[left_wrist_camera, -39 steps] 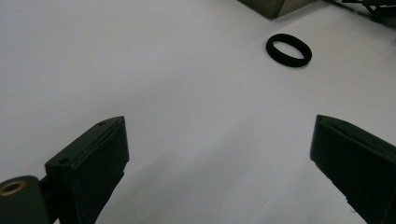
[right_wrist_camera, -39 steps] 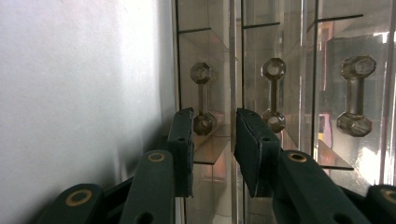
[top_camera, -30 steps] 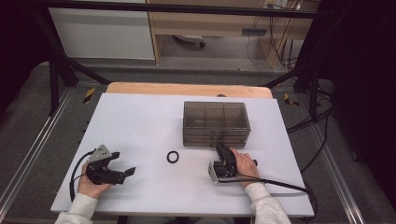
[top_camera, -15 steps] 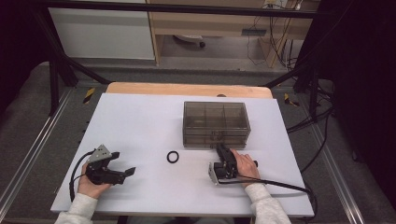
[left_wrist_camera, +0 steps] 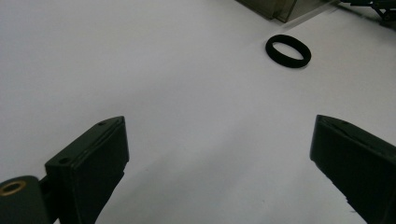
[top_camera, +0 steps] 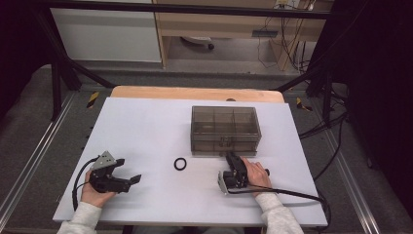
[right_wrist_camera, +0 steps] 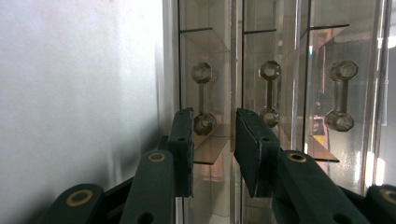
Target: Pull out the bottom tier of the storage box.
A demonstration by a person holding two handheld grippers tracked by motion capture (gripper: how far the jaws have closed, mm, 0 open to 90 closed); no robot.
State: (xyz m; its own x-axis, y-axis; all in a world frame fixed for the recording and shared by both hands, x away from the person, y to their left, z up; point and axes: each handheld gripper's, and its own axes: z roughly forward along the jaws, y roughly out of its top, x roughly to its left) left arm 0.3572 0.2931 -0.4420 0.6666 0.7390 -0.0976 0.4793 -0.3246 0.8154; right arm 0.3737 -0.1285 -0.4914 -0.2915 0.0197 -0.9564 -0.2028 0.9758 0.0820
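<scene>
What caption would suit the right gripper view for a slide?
Right gripper, jaws slightly apart, faces the dumbbell-shaped handles of a clear drawer box.

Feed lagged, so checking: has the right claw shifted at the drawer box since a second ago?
No. In the high view the right claw sits at the same spot against the front of the clear drawer box, level with the black ring.

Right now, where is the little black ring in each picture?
High view: the black ring lies on the white table, between both grippers.
Left gripper view: upper right, beyond the open jaws.
Right gripper view: not in it.
Shared landmark: the clear drawer box.
</scene>
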